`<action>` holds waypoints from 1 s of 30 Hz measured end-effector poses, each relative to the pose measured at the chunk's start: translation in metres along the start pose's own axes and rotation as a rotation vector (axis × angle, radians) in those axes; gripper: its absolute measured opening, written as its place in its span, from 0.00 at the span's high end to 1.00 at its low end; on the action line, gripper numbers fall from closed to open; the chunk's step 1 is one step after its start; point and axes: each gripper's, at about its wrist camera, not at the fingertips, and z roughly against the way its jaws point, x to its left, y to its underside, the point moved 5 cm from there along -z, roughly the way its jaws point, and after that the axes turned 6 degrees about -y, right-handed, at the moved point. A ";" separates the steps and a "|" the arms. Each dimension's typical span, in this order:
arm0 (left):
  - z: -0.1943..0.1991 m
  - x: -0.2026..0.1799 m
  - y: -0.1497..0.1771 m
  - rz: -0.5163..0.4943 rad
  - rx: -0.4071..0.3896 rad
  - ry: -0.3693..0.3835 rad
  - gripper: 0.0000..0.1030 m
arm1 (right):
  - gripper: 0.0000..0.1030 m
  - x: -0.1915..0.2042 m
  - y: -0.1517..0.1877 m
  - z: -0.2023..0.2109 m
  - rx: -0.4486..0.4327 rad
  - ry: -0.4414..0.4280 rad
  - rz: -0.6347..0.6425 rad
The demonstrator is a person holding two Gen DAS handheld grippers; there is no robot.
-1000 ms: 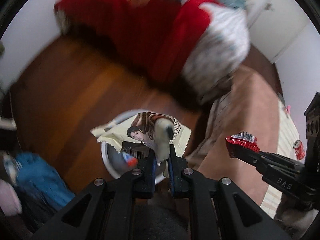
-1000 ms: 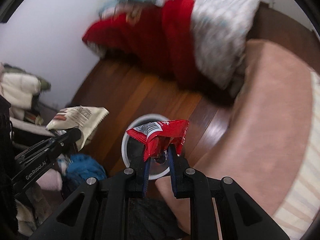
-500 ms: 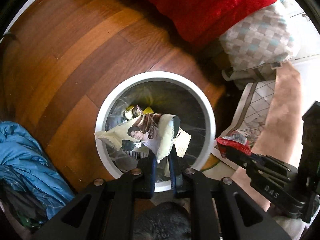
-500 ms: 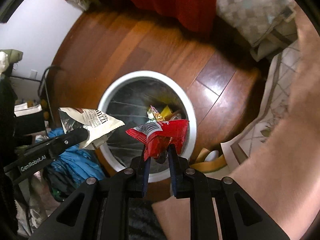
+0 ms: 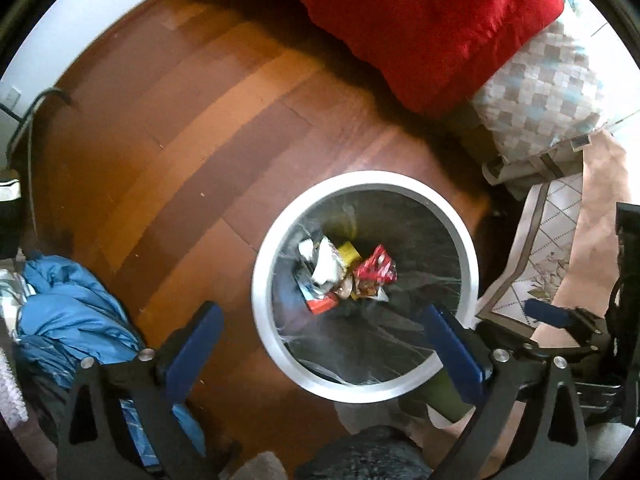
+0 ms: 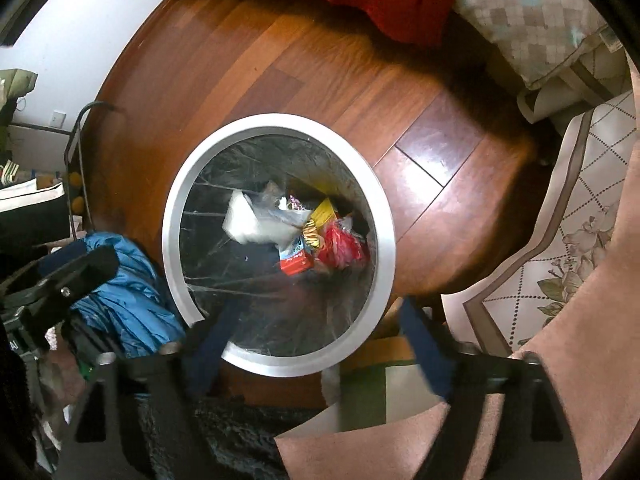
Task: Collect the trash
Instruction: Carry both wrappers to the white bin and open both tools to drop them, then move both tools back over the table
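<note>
Both sets of tongs hang over a round white-rimmed bin (image 5: 262, 268) that stands on the wooden floor (image 5: 192, 128), lined with a dark plastic bag. The left tongs (image 5: 320, 344) point straight down with their blue-padded fingers (image 5: 196, 344) spread wide; their jaws have just been opening, and nothing lies between them. The right tongs (image 6: 316, 340) tilt steeply down over the near edge of the bin, their jaws likewise just opened and empty (they look blurred in their own view).

The trash lies at the bottom of the bin, in one loose heap. A red wrapper (image 5: 376, 270) sits on the right side of the heap, touching a yellow packet (image 5: 348, 252) and a small red-and-blue carton (image 5: 320, 302). A pale crumpled wrapper (image 6: 260, 222) lies on the left side of the heap, overlapping the other pieces.

Around the bin: a red blanket (image 5: 420, 24) and a chequered pillow (image 5: 548, 92) at the top of the view, a blue garment (image 5: 68, 312) crumpled on the floor to the left, and a patterned mat (image 6: 568, 248) to the right with a pink cloth (image 6: 592, 340) over it. In the left wrist view the right tongs show at the right edge, just beyond the bin's rim.
</note>
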 end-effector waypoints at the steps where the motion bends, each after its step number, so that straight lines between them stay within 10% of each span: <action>1: 0.002 0.001 0.001 -0.001 -0.010 -0.008 0.00 | 0.02 0.000 0.001 0.002 -0.006 0.017 0.003; 30: 0.124 0.000 0.048 -0.024 -0.213 -0.113 0.00 | 0.00 0.038 0.042 0.135 -0.221 0.095 0.077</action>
